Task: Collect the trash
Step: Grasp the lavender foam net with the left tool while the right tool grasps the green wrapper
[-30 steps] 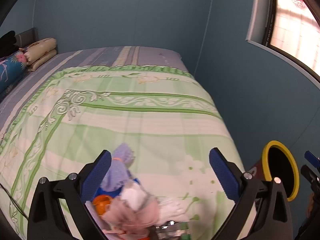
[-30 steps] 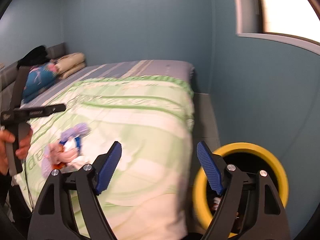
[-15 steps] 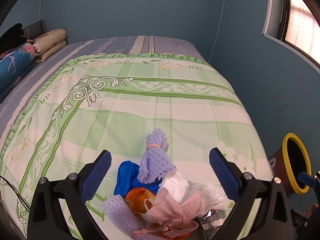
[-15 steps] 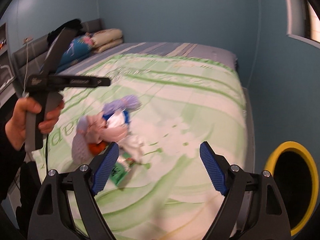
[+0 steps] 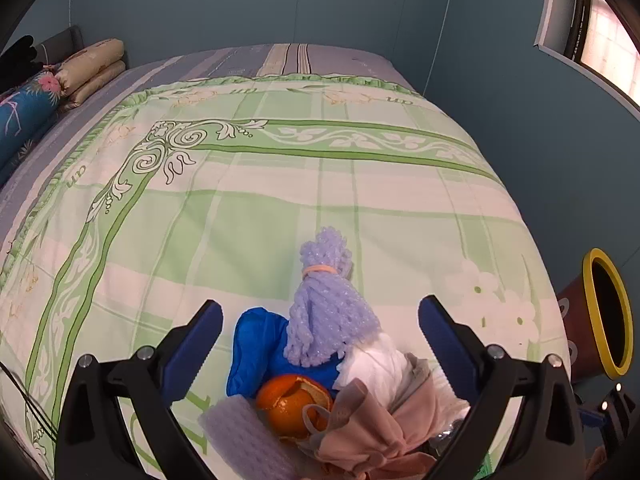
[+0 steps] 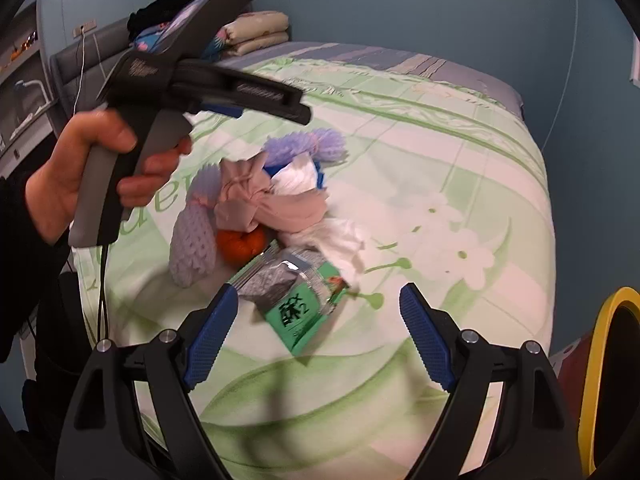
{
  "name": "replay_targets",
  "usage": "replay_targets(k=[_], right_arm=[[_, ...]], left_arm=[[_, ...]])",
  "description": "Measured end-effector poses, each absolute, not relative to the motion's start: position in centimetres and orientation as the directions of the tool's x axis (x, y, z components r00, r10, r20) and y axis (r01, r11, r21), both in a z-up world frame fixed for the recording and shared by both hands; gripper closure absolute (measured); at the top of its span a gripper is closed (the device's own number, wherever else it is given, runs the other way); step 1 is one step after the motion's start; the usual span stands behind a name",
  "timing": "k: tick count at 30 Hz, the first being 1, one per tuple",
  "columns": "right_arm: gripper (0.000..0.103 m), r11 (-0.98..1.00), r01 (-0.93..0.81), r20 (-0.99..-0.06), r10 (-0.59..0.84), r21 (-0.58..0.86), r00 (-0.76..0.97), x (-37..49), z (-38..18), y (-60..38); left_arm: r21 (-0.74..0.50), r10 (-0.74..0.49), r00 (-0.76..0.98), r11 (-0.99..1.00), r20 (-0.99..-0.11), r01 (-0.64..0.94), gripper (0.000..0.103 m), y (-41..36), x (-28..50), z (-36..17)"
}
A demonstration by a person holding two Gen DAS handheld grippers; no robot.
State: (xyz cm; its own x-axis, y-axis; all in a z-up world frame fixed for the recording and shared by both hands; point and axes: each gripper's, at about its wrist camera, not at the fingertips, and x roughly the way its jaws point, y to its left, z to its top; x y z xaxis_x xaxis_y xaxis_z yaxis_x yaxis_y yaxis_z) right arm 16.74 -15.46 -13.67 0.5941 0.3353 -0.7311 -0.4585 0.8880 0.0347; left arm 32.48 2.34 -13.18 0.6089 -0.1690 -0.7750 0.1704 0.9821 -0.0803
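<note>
A heap of trash lies near the foot of the bed: a lilac foam net (image 5: pixel 329 312) (image 6: pixel 304 145), a blue bag (image 5: pixel 260 344), an orange peel (image 5: pixel 294 402) (image 6: pixel 240 242), a pink rag (image 5: pixel 360 436) (image 6: pixel 256 196), white tissue (image 5: pixel 378 368) (image 6: pixel 340 240) and a green-and-silver wrapper (image 6: pixel 298 300). My left gripper (image 5: pixel 320 336) hangs open over the heap with its jaws either side of it. My right gripper (image 6: pixel 316 332) is open just above the wrapper, touching nothing. A hand (image 6: pixel 80 168) holds the left gripper's handle in the right wrist view.
A brown bin with a yellow rim (image 5: pixel 600 312) (image 6: pixel 612 380) stands on the floor at the bed's right side. The green patterned quilt (image 5: pixel 280 184) covers the bed. Folded pillows (image 5: pixel 92 64) lie at the head. Blue walls close in behind and to the right.
Both grippers have come down toward the heap. The right gripper swung left from the bin to above the wrapper; the trash now looks larger in both views.
</note>
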Motion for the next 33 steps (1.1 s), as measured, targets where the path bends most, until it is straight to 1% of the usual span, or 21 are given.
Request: replay_targets(k=[4, 10, 14, 19, 20, 22, 26, 27, 28, 29, 30, 32, 33], right_arm=[[0.024, 0.88, -0.475, -0.748, 0.324, 0.012, 0.58, 16.9, -14.6, -14.6], [0.024, 0.882, -0.471, -0.775, 0.312, 0.021, 0.549, 18.1, -15.9, -14.3], [0.025, 0.887, -0.462, -0.781, 0.305, 0.024, 0.545, 18.6, -16.5, -14.3], [0.028, 0.884, -0.467, -0.798, 0.297, 0.022, 0.524, 19.2, -17.3, -14.0], [0.03, 0.883, -0.469, -0.801, 0.296, 0.022, 0.52, 19.2, -17.5, -13.9], [0.033, 0.882, -0.47, -0.808, 0.295, 0.025, 0.511, 19.4, -17.8, -13.7], [0.043, 0.882, -0.469, -0.82, 0.297, 0.039, 0.489, 19.7, -18.5, -13.5], [0.046, 0.881, -0.471, -0.822, 0.3, 0.044, 0.484, 19.7, -18.6, -13.5], [0.047, 0.88, -0.472, -0.823, 0.303, 0.049, 0.48, 19.8, -18.8, -13.4], [0.052, 0.881, -0.471, -0.823, 0.305, 0.052, 0.479, 19.8, -18.9, -13.4], [0.056, 0.88, -0.472, -0.824, 0.307, 0.055, 0.477, 19.8, -19.0, -13.4], [0.058, 0.88, -0.472, -0.825, 0.308, 0.058, 0.474, 19.7, -19.0, -13.4], [0.06, 0.88, -0.471, -0.824, 0.31, 0.06, 0.475, 19.7, -18.9, -13.3]], left_arm=[[-0.09, -0.176, 0.589, 0.981, -0.789, 0.173, 0.008, 2.3, 33.4, -14.0], [-0.094, -0.178, 0.569, 0.98, -0.803, 0.174, 0.008, 1.9, 34.8, -15.0], [-0.07, -0.165, 0.561, 0.98, -0.812, 0.186, 0.009, 1.1, 35.6, -15.6], [-0.056, -0.161, 0.548, 0.978, -0.821, 0.203, 0.022, 0.2, 36.3, -16.2], [-0.054, -0.159, 0.544, 0.977, -0.823, 0.204, 0.024, 0.1, 36.4, -16.4], [-0.075, -0.172, 0.531, 0.977, -0.829, 0.199, 0.034, 0.2, 36.6, -16.7], [-0.114, -0.193, 0.511, 0.977, -0.838, 0.182, 0.048, 0.6, 36.9, -17.3], [-0.112, -0.19, 0.509, 0.977, -0.839, 0.181, 0.055, 0.6, 36.9, -17.4], [-0.11, -0.188, 0.505, 0.977, -0.842, 0.181, 0.059, 0.6, 36.9, -17.6], [-0.111, -0.19, 0.502, 0.977, -0.844, 0.183, 0.062, 0.7, 36.9, -17.7], [-0.109, -0.189, 0.503, 0.977, -0.844, 0.184, 0.066, 0.7, 36.9, -17.7], [-0.108, -0.189, 0.505, 0.977, -0.843, 0.185, 0.069, 0.8, 36.8, -17.8], [-0.113, -0.193, 0.503, 0.976, -0.843, 0.185, 0.072, 0.8, 36.8, -17.8]])
